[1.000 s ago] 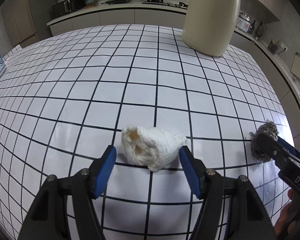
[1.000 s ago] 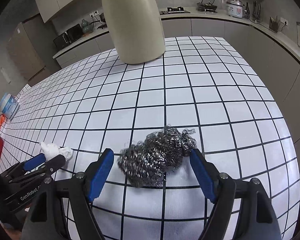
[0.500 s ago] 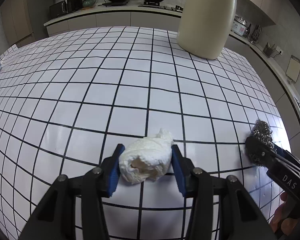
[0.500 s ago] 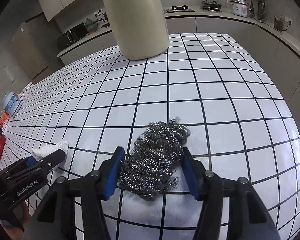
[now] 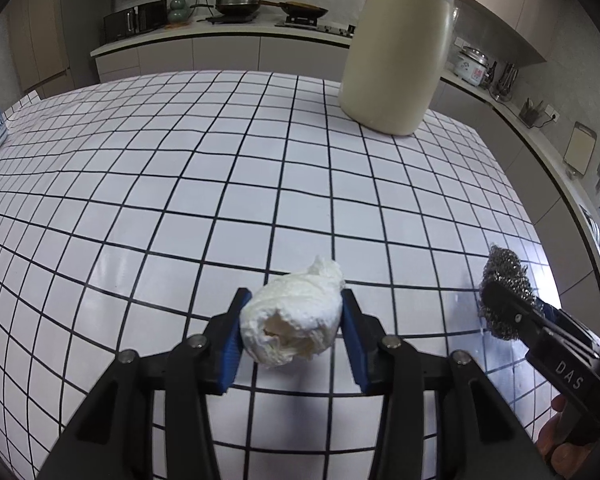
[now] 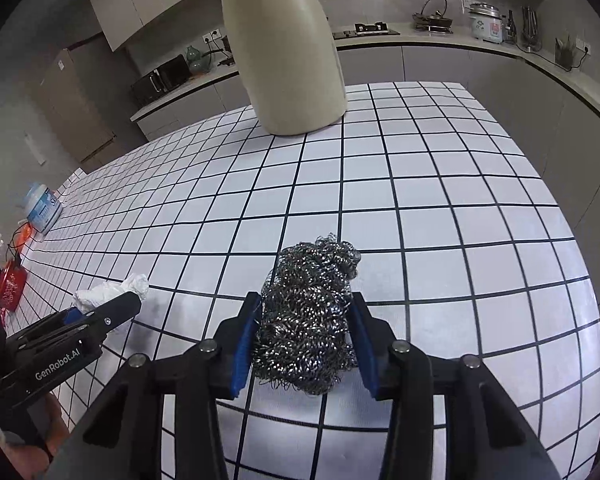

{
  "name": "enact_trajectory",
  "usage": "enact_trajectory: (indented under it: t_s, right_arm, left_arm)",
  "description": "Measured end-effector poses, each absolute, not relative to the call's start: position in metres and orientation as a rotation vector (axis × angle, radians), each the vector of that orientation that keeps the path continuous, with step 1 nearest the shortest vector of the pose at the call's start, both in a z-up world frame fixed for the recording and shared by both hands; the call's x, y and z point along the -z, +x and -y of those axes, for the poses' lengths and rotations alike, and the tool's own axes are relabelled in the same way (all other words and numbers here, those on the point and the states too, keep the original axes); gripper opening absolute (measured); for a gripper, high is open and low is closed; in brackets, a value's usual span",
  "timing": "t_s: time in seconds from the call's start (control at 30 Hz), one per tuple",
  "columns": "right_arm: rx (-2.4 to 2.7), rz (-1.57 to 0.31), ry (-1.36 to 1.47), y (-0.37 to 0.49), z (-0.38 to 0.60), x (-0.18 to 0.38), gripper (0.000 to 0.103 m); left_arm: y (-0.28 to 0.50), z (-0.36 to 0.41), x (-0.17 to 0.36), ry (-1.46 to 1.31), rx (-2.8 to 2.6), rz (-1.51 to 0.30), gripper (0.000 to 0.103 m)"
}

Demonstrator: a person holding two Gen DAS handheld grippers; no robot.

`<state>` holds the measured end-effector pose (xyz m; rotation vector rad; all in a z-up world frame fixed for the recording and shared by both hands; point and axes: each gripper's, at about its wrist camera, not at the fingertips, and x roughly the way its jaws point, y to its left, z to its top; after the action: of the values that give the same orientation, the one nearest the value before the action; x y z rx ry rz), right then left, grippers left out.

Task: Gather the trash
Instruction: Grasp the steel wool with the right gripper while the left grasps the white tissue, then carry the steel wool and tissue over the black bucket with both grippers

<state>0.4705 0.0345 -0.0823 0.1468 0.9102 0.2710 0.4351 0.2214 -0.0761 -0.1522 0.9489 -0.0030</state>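
My left gripper (image 5: 292, 320) is shut on a crumpled white paper wad (image 5: 292, 320) and holds it a little above the tiled table (image 5: 220, 184). My right gripper (image 6: 306, 324) is shut on a ball of steel wool (image 6: 308, 312), also lifted off the table. The steel wool (image 5: 506, 292) and right gripper show at the right of the left wrist view. The paper wad (image 6: 112, 292) and left gripper show at the left of the right wrist view. A tall cream bin (image 5: 396, 48) stands at the far side of the table; it also shows in the right wrist view (image 6: 288, 52).
A blue-white tub (image 6: 42, 210) and a red packet (image 6: 10, 286) sit at the table's far left end. Kitchen counters with pans (image 5: 236, 2), a microwave (image 5: 134, 20) and a rice cooker (image 6: 486, 22) run behind the table. The table edge drops off at the right.
Both grippers closed from open onto their objects, the left on the paper wad, the right on the steel wool. Both have since risen off the table.
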Motion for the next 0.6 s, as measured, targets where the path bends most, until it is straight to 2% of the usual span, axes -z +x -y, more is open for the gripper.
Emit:
enact_trajectory:
  t_s: [0.6]
  right_arm:
    - [-0.301,-0.845,0.193,0.402,0.047,0.052,0.046]
  left_arm:
    - [0.388,-0.131,0.044,-0.115,0.048,-0.893,0.045]
